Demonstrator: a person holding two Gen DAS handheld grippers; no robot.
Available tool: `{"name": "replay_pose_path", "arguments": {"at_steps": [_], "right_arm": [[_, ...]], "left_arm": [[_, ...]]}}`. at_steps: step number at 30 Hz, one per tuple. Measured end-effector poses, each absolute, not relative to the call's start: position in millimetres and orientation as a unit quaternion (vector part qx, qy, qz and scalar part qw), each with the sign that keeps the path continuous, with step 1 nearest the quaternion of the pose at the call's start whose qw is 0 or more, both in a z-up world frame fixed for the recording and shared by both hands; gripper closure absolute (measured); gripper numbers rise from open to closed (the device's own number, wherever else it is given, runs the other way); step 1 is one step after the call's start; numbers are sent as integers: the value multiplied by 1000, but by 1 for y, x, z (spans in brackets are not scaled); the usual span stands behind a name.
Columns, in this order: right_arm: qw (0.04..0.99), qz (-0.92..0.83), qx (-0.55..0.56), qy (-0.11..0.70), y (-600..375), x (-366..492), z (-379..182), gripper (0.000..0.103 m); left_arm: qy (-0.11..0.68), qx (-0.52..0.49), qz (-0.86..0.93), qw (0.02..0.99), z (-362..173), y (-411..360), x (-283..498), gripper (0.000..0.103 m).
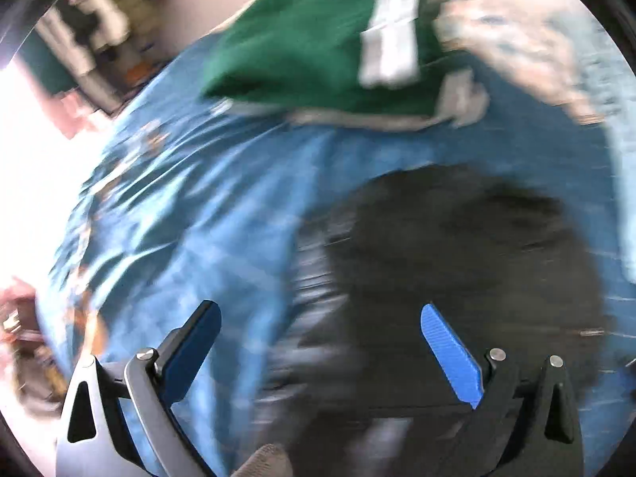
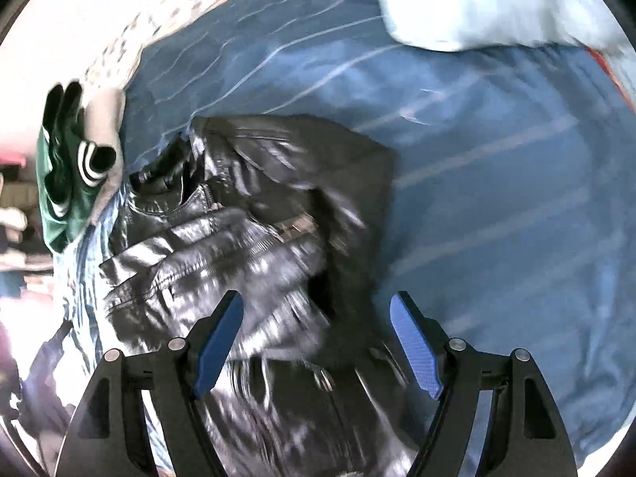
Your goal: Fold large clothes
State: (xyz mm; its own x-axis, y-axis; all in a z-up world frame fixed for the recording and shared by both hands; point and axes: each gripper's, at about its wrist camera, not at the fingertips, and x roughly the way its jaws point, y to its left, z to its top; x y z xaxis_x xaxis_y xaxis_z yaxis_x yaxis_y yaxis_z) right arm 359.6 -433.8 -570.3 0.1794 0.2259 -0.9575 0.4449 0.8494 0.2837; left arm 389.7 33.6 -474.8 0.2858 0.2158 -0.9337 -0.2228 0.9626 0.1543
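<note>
Item: glossy black leather zip jacket (image 2: 254,214), crumpled on blue striped bedsheet (image 2: 497,183), centre to 9 o'clock in the right wrist view. Left gripper (image 1: 320,330) released, empty; right gripper (image 2: 316,318) released, empty. Advice: pinch one hem edge, not bunched folds.

Wrist views — steeply downward, shared jacket (image 1: 457,258)
</note>
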Motion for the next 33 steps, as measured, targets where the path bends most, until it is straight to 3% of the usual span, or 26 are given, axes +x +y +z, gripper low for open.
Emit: {"name": "replay_pose_path", "arguments": {"at_steps": [3, 5, 6, 7, 10, 14, 17, 20, 21, 22, 24, 28, 33], "right_arm": [[680, -62, 229, 694, -415, 394, -617, 26], [661, -63, 186, 724, -400, 407, -637, 46], [664, -69, 166, 726, -396, 408, -638, 62], [668, -77, 150, 725, -395, 407, -636, 72], [698, -97, 170, 689, -405, 393, -607, 91], [717, -158, 186, 653, -422, 368, -580, 96], [685, -153, 198, 684, -432, 366, -606, 95], [658, -124, 276, 689, -452, 364, -623, 87], [657, -119, 290, 685, -458, 363, -620, 74], [660, -117, 297, 680, -465, 359, -613, 51], [672, -123, 282, 673, -471, 351, -594, 28], [662, -112, 261, 694, -467, 316, -590, 28], [618, -84, 197, 756, -425, 301, -640, 28]], "left_arm": [[603, 6, 176, 778, -502, 63, 384, 0], [605, 15, 185, 774, -515, 66, 384, 0], [608, 19, 182, 773, -519, 64, 385, 0], [608, 24, 178, 773, -521, 59, 387, 0], [608, 48, 161, 776, -520, 40, 391, 0], [605, 72, 155, 778, -522, 31, 394, 0], [618, 64, 159, 767, -541, 41, 402, 0], [650, 52, 150, 743, -568, 50, 412, 0], [653, 41, 145, 742, -565, 53, 412, 0], [648, 36, 140, 747, -557, 56, 409, 0], [633, 38, 136, 761, -534, 61, 394, 0], [630, 51, 126, 764, -510, 64, 343, 0], [668, 117, 112, 727, -561, 38, 329, 0]]}}
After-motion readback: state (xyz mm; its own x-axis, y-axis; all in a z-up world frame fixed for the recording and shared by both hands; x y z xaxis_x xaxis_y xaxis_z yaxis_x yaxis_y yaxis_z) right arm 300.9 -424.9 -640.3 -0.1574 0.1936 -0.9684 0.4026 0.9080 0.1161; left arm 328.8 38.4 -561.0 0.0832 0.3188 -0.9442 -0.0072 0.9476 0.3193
